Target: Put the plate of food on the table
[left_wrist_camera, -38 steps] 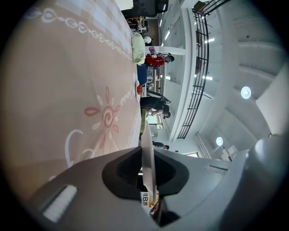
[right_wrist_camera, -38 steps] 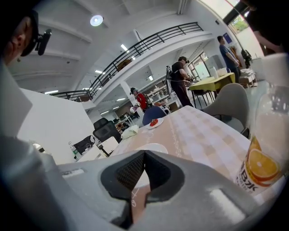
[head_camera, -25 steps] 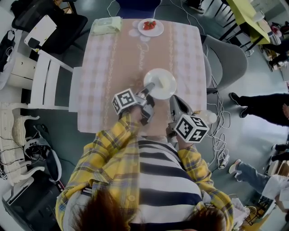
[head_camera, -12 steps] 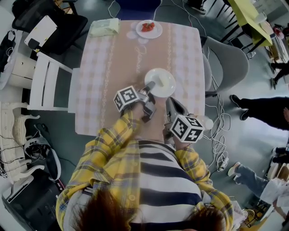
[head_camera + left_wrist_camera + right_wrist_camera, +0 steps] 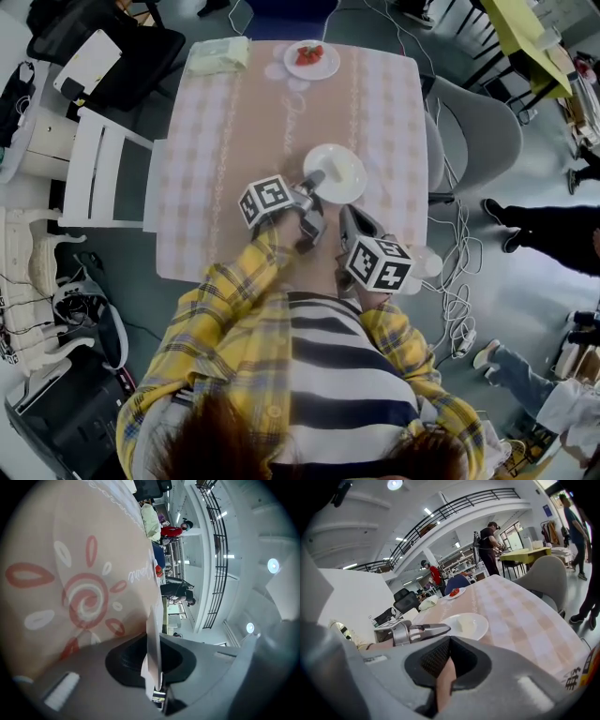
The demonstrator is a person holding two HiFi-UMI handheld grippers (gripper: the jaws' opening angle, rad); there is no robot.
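Observation:
A white plate [image 5: 337, 173] with a pale piece of food [image 5: 464, 622] on it is over the middle of the pink checked table [image 5: 375, 94], low on the cloth. My left gripper [image 5: 313, 179] is shut on the plate's near-left rim. In the left gripper view that rim [image 5: 153, 644] stands edge-on between the jaws. My right gripper [image 5: 347, 216] is just right of it near the table's front edge, shut with nothing in it. The right gripper view shows the plate [image 5: 476, 626] and the left gripper's fingers [image 5: 429, 630] ahead of it.
A second plate with strawberries [image 5: 312, 58] and a pale green cloth [image 5: 217, 53] lie at the table's far edge. A white chair [image 5: 103, 169] stands at the left and a grey chair [image 5: 478, 122] at the right. A person's legs [image 5: 544, 230] and cables are on the floor right.
The plate, held by my left gripper, looks smaller and has come down toward the cloth. My right gripper has drawn a little left and closer to my body.

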